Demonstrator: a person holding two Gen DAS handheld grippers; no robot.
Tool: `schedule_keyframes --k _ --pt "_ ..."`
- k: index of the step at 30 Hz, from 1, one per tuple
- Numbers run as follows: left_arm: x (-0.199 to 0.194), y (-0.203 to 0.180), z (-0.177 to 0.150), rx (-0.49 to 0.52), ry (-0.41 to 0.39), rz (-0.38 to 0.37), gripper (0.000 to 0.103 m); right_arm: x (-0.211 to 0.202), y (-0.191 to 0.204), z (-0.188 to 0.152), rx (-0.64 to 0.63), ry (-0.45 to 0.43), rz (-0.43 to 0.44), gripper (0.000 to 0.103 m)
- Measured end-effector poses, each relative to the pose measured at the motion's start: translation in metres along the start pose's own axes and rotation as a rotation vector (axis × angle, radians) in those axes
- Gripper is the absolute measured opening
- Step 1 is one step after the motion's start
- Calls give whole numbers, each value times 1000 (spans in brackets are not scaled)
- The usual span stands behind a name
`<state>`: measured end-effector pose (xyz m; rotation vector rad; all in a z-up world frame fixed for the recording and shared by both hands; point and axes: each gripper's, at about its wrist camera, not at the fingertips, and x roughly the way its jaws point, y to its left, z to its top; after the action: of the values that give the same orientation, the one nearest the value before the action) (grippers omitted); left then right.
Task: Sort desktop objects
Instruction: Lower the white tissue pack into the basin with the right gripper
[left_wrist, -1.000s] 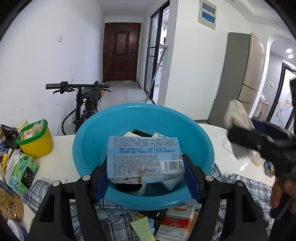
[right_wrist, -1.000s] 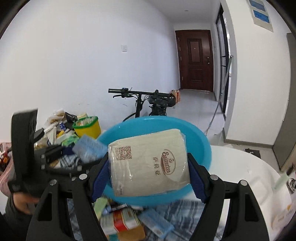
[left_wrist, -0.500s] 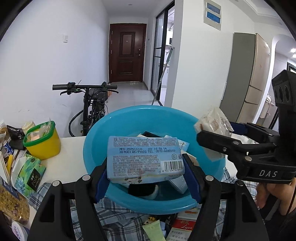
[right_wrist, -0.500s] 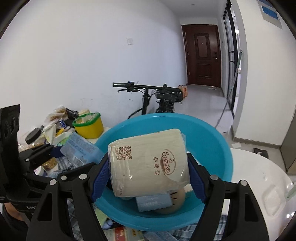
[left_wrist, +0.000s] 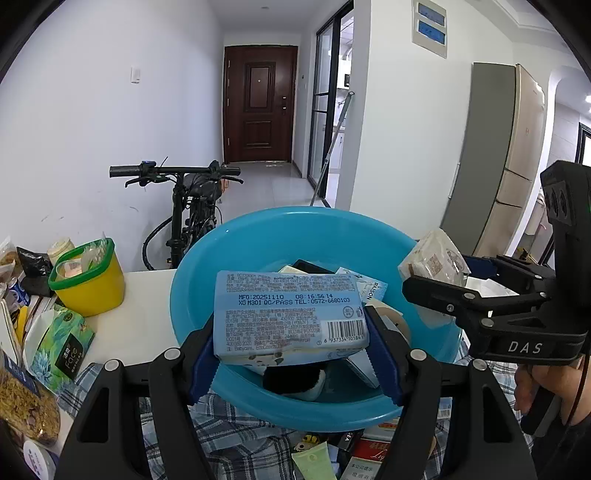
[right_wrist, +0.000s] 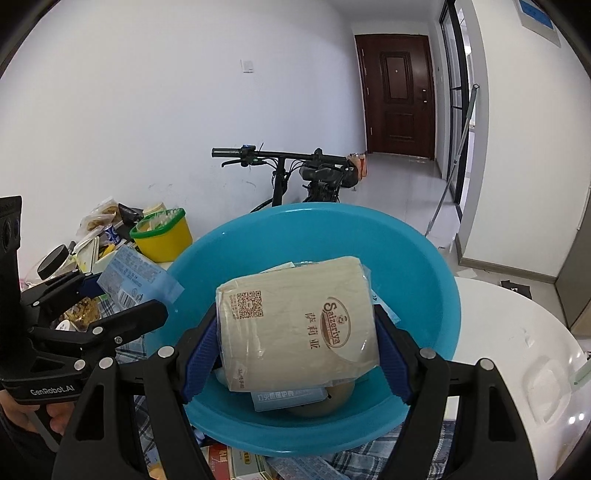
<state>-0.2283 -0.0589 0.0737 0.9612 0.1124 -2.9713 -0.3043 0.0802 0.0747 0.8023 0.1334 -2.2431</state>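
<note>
A blue basin (left_wrist: 258, 236) stands on the white table and holds several small packs. My left gripper (left_wrist: 291, 350) is shut on a light blue wipes pack (left_wrist: 288, 314) and holds it above the basin's near side. My right gripper (right_wrist: 295, 354) is shut on a beige wrapped tissue pack (right_wrist: 299, 325) and holds it over the basin (right_wrist: 424, 280). The right gripper with its tissue pack (left_wrist: 432, 258) shows at the basin's right rim in the left wrist view. The left gripper with the wipes pack (right_wrist: 136, 273) shows at the left in the right wrist view.
A yellow tub with a green rim (left_wrist: 88, 284) stands left of the basin, beside snack bags and a green face-tissue pack (left_wrist: 59, 347). Small boxes and a green tube (left_wrist: 314, 461) lie on a plaid cloth (left_wrist: 229, 435) in front. A bicycle (left_wrist: 192, 206) stands behind the table.
Both grippers have moved in over the basin with their packs still held. The right gripper has come in from the right to the basin's rim.
</note>
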Motion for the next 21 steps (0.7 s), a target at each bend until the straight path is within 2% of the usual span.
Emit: schedule_keyframes --k 5,21 --pt "-1 1 4 1 -11 1 73 -3 -3 1 10 -7 -4 75" --pt "11 9 0 -9 21 16 73 -3 2 4 9 -2 4 75"
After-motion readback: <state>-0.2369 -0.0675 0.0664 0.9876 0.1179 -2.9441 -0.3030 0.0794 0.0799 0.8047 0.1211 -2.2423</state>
